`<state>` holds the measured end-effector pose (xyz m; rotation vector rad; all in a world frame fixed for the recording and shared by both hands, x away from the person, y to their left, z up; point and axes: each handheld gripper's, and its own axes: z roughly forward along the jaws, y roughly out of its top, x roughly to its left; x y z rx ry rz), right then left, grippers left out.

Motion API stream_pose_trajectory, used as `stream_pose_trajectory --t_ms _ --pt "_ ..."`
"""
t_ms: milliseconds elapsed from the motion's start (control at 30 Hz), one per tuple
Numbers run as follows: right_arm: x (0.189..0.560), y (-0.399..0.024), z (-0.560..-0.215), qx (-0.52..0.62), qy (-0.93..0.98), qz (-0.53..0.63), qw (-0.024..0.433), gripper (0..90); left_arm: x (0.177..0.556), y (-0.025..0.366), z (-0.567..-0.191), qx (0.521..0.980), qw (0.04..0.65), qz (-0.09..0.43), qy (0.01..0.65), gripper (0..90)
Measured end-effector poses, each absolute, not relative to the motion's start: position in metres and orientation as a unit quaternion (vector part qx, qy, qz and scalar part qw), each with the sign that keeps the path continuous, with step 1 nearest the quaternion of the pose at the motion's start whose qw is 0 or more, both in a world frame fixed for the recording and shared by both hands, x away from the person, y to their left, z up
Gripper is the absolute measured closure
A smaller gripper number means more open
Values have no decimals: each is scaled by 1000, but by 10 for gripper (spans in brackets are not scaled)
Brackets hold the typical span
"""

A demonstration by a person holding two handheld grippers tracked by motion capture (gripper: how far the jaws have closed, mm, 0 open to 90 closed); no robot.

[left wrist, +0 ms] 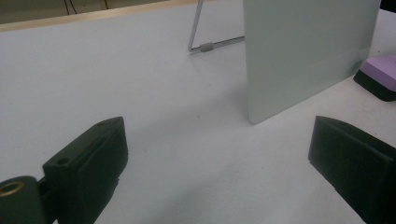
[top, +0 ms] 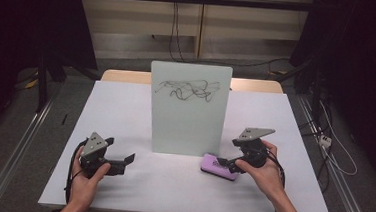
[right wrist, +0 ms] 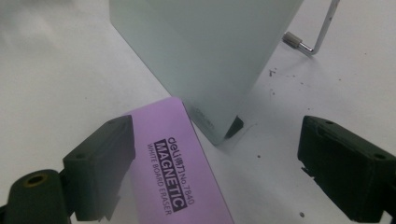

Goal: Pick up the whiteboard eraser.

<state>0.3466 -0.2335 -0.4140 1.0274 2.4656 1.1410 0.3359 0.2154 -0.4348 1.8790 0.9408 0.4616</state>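
The work in hand looks like picking up the purple eraser point(top: 218, 167), which lies flat on the desk point(top: 120, 181) just in front of the whiteboard's point(top: 188, 108) right bottom corner, one end almost touching it. The right tongs point(top: 224, 163) hang over the eraser, jaws spread and not pressing on it. To do this well, I would centre the eraser's long body between both jaws, lower squarely, and squeeze across its narrow sides. The board is the main obstacle: its corner sits close, so a careless approach could knock the standing board or its wire stand point(right wrist: 317, 35). The scribble point(top: 184, 89) sits high on the board. The left tongs point(top: 122, 162), released and empty, rest left of the board.
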Motion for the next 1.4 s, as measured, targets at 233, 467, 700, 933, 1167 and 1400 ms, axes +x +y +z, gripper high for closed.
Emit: stream_pose_trajectory --t_ms 233,467,700,933,1167,1400 --pt "344 -230 -423 325 871 353 105 120 336 215 -435 771 475 185 383 49" --pt "342 -220 -428 287 899 316 98 185 337 216 -435 771 474 186 383 49" --pt "339 -211 -425 247 914 307 102 303 337 215 -436 773 472 185 382 49" --pt "340 -205 -426 226 926 285 97 334 337 214 -436 772 473 185 381 49" --pt "342 -200 -430 218 932 274 94 353 337 213 -437 775 470 183 380 49" --pt "345 -199 -432 216 934 270 87 362 337 214 -437 774 470 184 382 49"
